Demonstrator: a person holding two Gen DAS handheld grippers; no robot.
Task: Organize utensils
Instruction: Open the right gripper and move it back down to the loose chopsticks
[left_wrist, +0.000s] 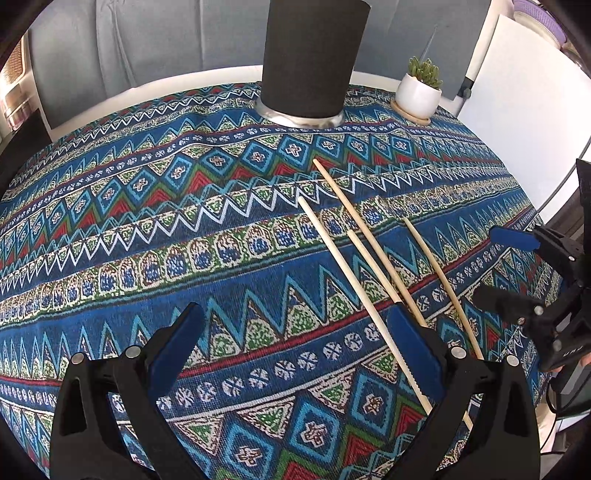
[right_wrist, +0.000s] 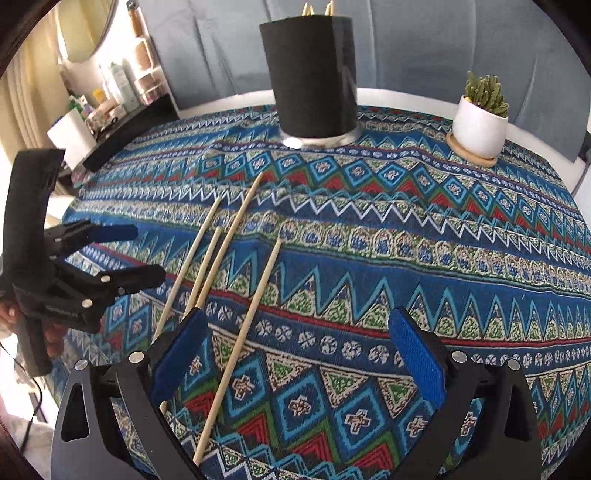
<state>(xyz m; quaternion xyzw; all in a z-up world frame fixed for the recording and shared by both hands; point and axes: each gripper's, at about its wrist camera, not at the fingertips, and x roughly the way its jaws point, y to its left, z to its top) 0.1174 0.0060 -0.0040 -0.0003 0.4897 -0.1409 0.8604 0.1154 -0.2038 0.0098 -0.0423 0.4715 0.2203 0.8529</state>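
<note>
While the black holder stands upright at the far side of the patterned tablecloth, two pointed wooden tips rise out of its top. Four wooden chopsticks lie loose on the cloth, near each other and all pointing toward the holder. One white pot with a small green plant stands on a wooden saucer. The left gripper and the right gripper are both spread wide and grip nothing.
</note>
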